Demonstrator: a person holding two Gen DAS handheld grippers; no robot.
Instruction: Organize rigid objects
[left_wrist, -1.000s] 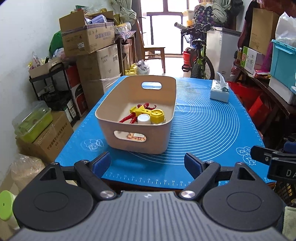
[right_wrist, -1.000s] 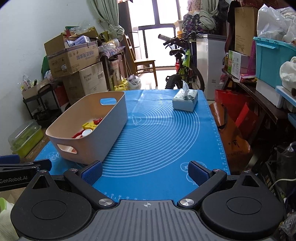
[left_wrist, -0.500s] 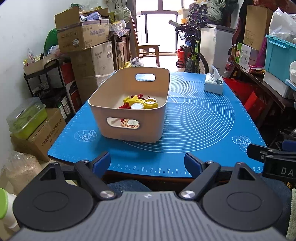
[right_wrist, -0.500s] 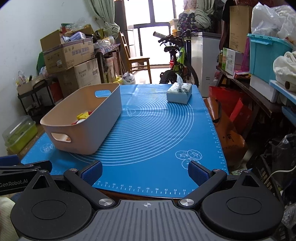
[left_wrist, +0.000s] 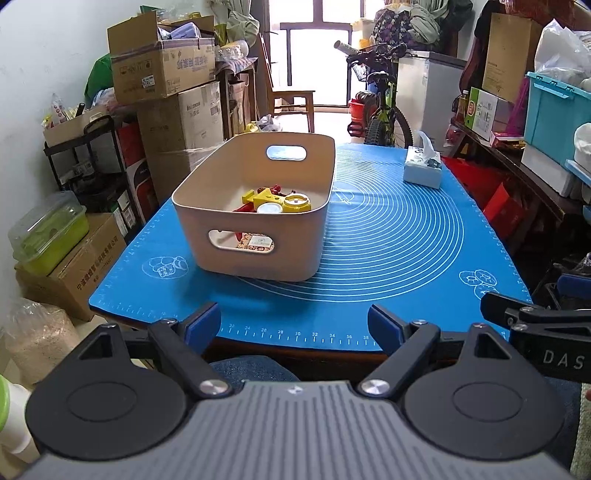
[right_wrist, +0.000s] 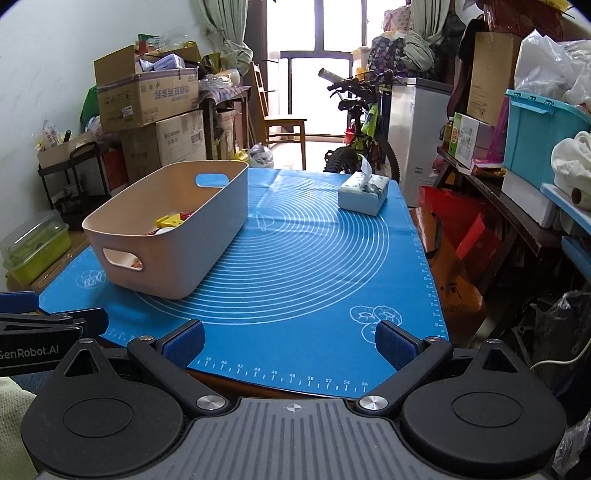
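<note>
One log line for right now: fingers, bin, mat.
left gripper: open, empty | right gripper: open, empty | bin: on mat, holds small yellow and red items | tissue box: far mat corner

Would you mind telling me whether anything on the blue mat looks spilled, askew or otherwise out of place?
Nothing stands out. The beige bin sits flat on the blue mat with the small red and yellow items piled inside it, none spilled. The tissue box rests upright near the far edge. Both claws are open and empty.
</note>
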